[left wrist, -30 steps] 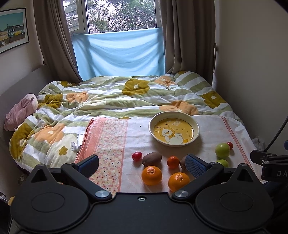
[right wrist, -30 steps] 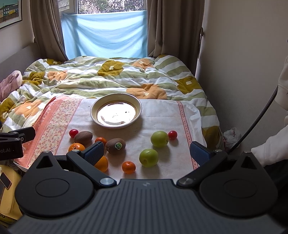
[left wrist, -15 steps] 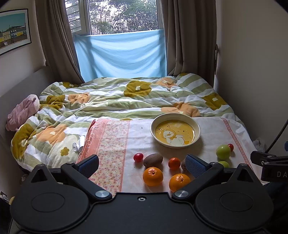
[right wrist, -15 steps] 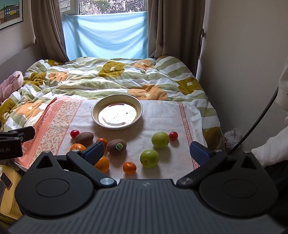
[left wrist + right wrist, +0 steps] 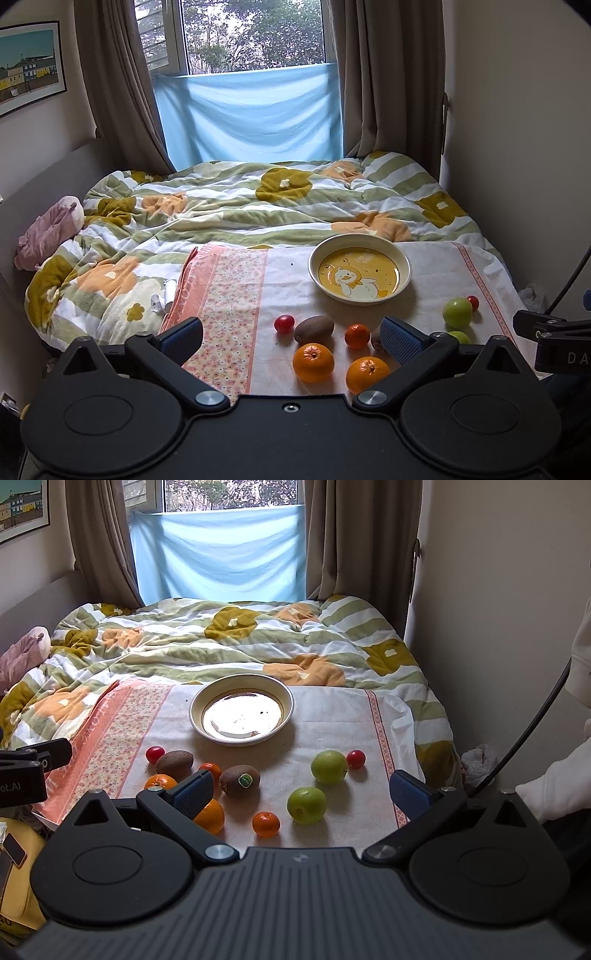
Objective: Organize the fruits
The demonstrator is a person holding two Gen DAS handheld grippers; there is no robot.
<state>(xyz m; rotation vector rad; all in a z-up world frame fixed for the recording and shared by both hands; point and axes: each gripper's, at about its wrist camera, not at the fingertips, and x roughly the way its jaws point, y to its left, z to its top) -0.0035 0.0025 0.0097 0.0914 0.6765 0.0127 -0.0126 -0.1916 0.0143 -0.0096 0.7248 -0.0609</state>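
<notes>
Fruit lies loose on a cloth spread over the bed. Two oranges, two kiwis, small tangerines, two green apples and two red tomatoes sit in front of an empty bowl, which shows a duck picture in the left wrist view. My left gripper is open and empty above the near edge. My right gripper is open and empty, above the lower apple.
A green and orange duvet covers the bed behind the cloth. A pink plush lies at the left. Walls close in on the right. A curtained window is at the back.
Both views have tilted slightly, so the bed and fruit sit lower in frame. Nothing on the cloth moved. Both grippers stay open.
</notes>
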